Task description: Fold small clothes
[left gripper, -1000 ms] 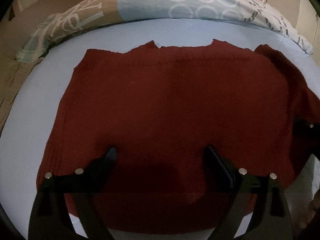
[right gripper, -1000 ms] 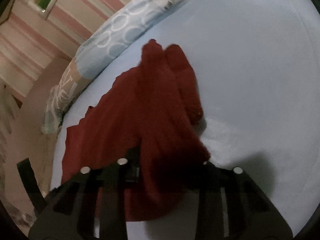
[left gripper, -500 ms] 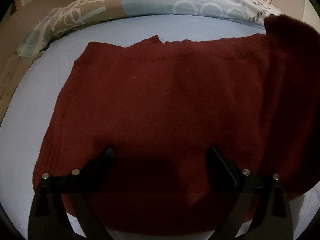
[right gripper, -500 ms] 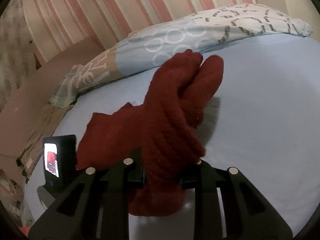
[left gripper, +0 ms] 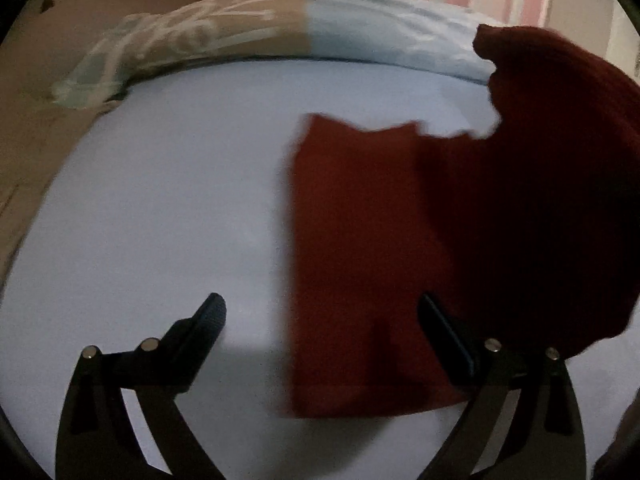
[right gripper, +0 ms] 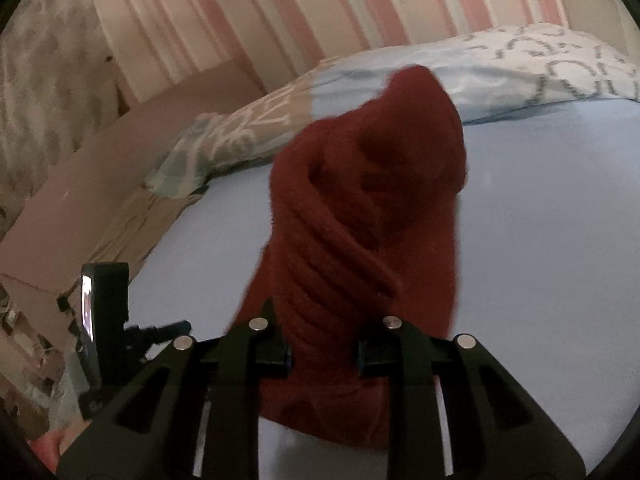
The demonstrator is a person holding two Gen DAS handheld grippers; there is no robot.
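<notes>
Your left claw (left gripper: 320, 320) fills the bottom of its own view with both fingers spread wide apart: one dark fingertip (left gripper: 212, 310) sits lower left of centre, the other lower right, and nothing lies between the pads. It tilts steeply downward.

Your right claw (right gripper: 324, 350) sits at the bottom centre of its view, its jaws drawn close together and having just been closing, the pads pinching a thick bunch of the red knit garment (right gripper: 360, 220) that rises up the frame. A pinkish bit of your hand (right gripper: 48, 446) shows at the lower left edge, blurred.
</notes>
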